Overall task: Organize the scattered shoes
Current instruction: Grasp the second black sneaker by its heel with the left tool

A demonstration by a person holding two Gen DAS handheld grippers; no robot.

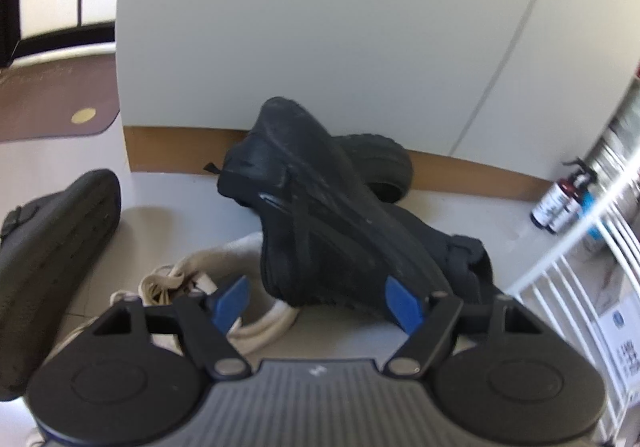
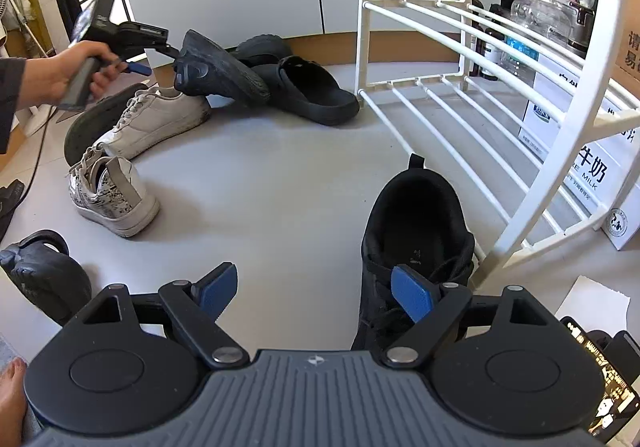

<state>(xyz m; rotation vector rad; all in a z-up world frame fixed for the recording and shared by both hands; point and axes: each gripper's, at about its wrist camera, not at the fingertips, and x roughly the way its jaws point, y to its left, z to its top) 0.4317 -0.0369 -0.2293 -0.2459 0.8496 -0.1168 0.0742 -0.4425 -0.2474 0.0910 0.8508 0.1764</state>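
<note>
Right gripper point(image 2: 316, 293) nearest the lens in the right wrist view, jaws wide, nothing between the blue pads. A black lace-up sneaker point(image 2: 416, 243) stands on the grey floor point(image 2: 280, 175) just beyond the right-hand pad, at about 1 o'clock; long axis runs toward the camera, heel and pull tab away, opening up. Its right flank sits just beside the front post of the white wire shoe rack point(image 2: 460, 119).

Rack at 1 to 3 o'clock: both visible tiers bare of shoes. Behind and under it, white milk cartons point(image 2: 576, 159), a clear plastic jug point(image 2: 540, 19) and dark bottles point(image 2: 492, 51).

Open floor from centre out to 12 o'clock, bounded by the wall and brown baseboard.

At 10 to 11 o'clock a hand point(image 2: 60, 75) holds the left gripper point(image 1: 316, 301), whose jaws are spread with a black sneaker point(image 1: 320, 215) tipped sole-up between and beyond them; cannot tell if the pads touch it. That shoe leans on a white sneaker point(image 2: 156, 119). Black clogs point(image 2: 308, 91) lie against the baseboard behind it. A patterned white sneaker point(image 2: 108, 195) stands at 9 o'clock, heel toward the camera.
</note>
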